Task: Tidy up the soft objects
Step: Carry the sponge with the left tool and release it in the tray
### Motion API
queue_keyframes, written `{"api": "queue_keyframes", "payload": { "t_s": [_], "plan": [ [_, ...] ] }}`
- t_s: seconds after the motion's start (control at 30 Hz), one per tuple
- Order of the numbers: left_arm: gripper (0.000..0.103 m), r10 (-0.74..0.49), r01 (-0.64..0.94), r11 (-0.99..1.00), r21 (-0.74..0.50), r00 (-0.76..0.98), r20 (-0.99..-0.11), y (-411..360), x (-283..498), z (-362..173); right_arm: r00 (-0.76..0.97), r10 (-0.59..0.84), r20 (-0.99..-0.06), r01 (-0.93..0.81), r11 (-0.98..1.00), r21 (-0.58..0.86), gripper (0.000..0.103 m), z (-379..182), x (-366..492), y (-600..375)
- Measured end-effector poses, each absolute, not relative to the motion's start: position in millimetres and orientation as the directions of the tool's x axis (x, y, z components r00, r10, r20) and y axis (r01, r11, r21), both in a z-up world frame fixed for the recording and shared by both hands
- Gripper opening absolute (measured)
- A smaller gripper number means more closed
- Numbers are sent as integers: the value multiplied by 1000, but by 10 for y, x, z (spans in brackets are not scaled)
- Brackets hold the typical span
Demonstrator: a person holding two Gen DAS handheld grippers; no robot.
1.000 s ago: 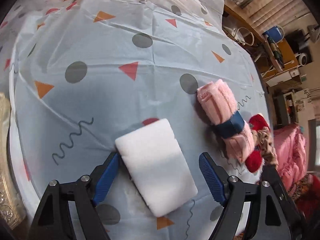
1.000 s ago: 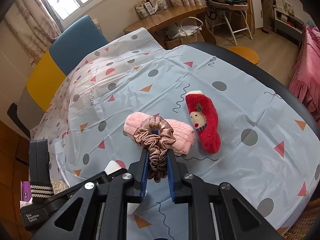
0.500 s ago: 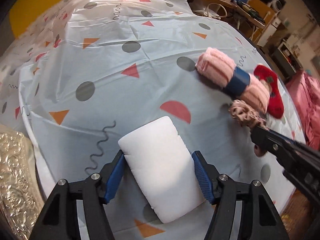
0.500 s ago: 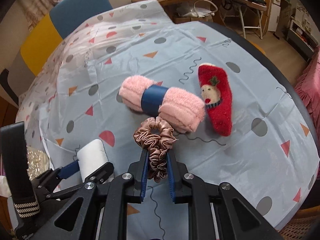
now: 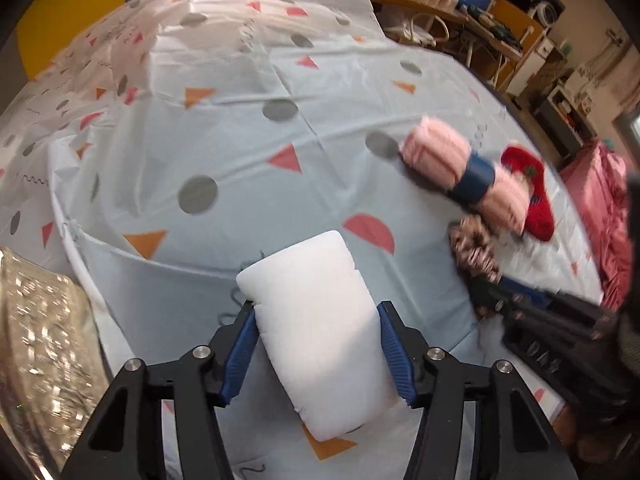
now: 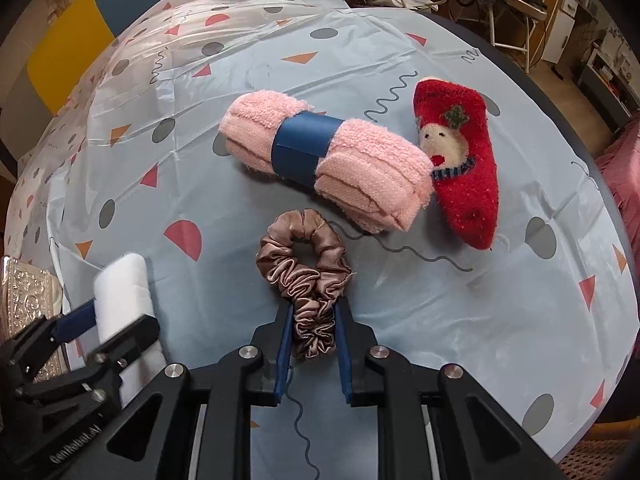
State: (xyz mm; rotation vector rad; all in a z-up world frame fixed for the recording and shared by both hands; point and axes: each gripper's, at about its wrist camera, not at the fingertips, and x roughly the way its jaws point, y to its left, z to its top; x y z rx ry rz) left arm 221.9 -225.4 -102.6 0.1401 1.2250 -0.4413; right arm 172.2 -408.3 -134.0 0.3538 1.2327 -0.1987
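Note:
My left gripper (image 5: 316, 312) is shut on a white soft pad (image 5: 316, 328) and holds it above the near left edge of the table; the pad also shows in the right wrist view (image 6: 122, 292). My right gripper (image 6: 312, 308) is shut on a brown satin scrunchie (image 6: 306, 268), low over the tablecloth; the scrunchie also shows in the left wrist view (image 5: 474, 248). A rolled pink towel with a blue band (image 6: 320, 160) lies just beyond the scrunchie. A red sock with a face (image 6: 460, 160) lies to the right of the towel, touching it.
The round table carries a light blue patterned cloth (image 6: 440, 320). A shiny silver embossed box (image 5: 44, 344) sits at the left edge. A blue and yellow chair (image 6: 72, 36) stands behind the table. Desks and shelves (image 5: 500, 32) stand at the far right.
My left gripper has closed on the white pad and lifted it. My right gripper has moved forward and down with the scrunchie, closer to the pink towel.

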Motion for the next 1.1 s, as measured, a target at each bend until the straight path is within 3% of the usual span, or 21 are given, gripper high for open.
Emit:
{"api": "queue_keyframes", "payload": {
  "t_s": [0.37,0.63,0.9,1.1],
  "plan": [
    [59,-291,292,941,-169,449,-845,-1610,2593,74,327,-19,-945,278,957,78,20,-1340,1750,-3901],
    [59,-198,113,980,-162,567,-799,-447,2856,664,334,-43,-942,263,963,49,20,-1386,1754,-3831],
    [60,-43,-113,983,-145,621,-782,1026,2656,669,341,-79,-937,238,971,5,21,-1393,1742,-3748],
    [60,-23,-207,958,-200,638,-770,1829,2024,494,343,-85,-935,235,972,-3,21,-1399,1730,-3729]
  ]
}}
